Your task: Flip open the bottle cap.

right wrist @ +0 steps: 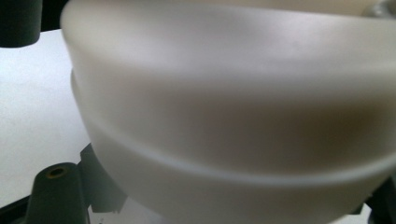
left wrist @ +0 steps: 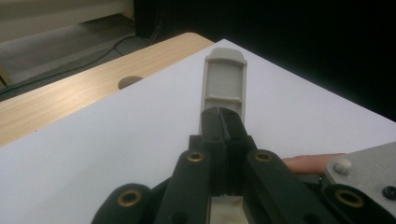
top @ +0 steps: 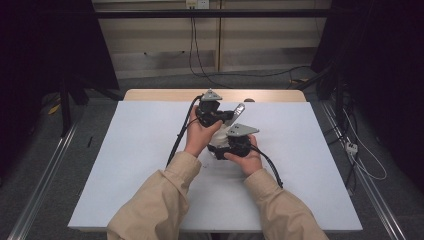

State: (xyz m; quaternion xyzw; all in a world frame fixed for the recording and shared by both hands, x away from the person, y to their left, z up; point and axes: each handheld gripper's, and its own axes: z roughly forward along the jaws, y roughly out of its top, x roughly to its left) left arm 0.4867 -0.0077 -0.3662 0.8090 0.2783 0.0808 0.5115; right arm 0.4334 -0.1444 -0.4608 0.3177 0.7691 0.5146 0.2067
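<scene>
Here left gripper (left wrist: 222,122) clamps the grey clip (left wrist: 224,79); right gripper (top: 220,150) pinches the white tub (right wrist: 233,121). Keep both steady.

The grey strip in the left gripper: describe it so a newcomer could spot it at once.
Start at the white table cover, near its far middle, where the left gripper is shut. The grey strip sticks out past its tips: flat, narrow, grey plastic with a rounded end, unlike the wide, milky white container beside it.

One grey flat handle (left wrist: 223,84), one translucent white container (right wrist: 233,126), two grippers, left gripper (top: 216,116), right gripper (top: 220,150), one white-topped table (top: 140,150).
</scene>
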